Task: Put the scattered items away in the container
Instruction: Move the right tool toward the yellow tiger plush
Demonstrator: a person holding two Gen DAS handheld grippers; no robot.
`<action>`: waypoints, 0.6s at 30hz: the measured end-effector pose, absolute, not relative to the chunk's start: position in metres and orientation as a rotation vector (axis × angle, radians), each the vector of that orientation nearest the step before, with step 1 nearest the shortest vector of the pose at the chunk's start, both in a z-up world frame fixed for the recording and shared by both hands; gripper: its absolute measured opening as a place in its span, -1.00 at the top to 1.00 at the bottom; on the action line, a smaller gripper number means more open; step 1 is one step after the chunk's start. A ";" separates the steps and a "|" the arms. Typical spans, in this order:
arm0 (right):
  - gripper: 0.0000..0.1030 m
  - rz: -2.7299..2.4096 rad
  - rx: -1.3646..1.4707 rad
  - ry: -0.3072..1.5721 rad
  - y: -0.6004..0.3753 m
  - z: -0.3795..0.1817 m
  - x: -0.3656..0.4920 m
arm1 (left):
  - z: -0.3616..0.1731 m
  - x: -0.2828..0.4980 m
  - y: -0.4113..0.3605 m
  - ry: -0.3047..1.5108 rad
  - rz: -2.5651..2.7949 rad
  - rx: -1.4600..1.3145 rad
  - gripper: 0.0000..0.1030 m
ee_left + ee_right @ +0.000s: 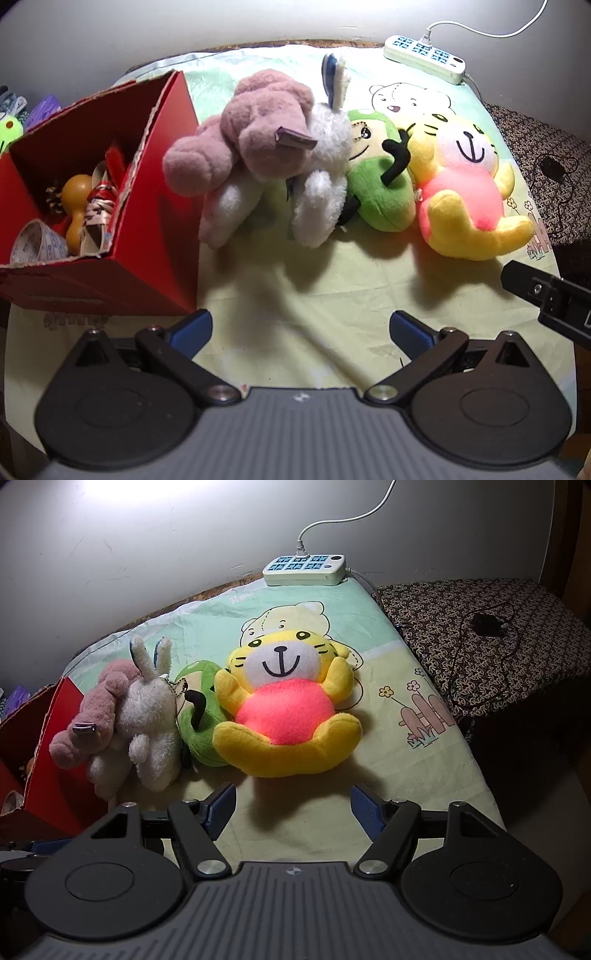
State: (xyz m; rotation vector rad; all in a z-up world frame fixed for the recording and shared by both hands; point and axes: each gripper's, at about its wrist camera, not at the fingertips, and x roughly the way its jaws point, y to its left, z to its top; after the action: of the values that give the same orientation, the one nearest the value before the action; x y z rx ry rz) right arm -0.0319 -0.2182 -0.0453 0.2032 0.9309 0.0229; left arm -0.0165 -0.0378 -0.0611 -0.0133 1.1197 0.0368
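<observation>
At the far left sits the red box [147,206], open at the top and already holding a few small things, among them an orange dumbbell-shaped toy [75,206] and a roll of tape [37,243]. Just right of it, 4 soft toys lie in a tight row on the cartoon-print sheet [332,280]: a pink plush [243,125] leaning over a white rabbit [321,173], then a green plush [380,184], then a yellow tiger [284,709] with a pink belly, each touching its neighbour.

The left claw [300,328] hangs near the front of the sheet, spread wide with nothing between its blue pads, facing the pink plush and rabbit. The right claw [293,808] is likewise wide open and empty, lined up on the tiger just beyond its tips.

The step in hand looks like the right claw's grab of the tiger. It would go best by closing across the belly or a thick leg, not a thin arm, so the soft body does not slip. Lifting straight up before swinging left should keep it from dragging the green plush along. The box wall is high, so the toy must clear the rim. The power strip [304,570] at the far edge is well apart.
</observation>
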 end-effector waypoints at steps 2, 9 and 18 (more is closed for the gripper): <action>-0.39 0.017 0.193 0.928 -0.218 -0.046 -0.033 | -0.059 -0.018 -0.039 1.102 0.046 0.000 -0.98; -0.35 0.047 0.190 0.934 -0.215 -0.048 -0.034 | -0.059 -0.019 -0.039 1.093 0.059 0.009 -0.98; -0.28 0.061 0.185 0.949 -0.215 -0.053 -0.032 | -0.060 -0.018 -0.043 1.084 0.069 0.025 -0.98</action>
State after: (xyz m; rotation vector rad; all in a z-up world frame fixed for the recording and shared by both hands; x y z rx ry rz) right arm -0.0319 -0.2152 -0.0525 0.1855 0.9490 0.0613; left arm -0.0184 -0.0427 -0.0603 0.0246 1.0838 0.0692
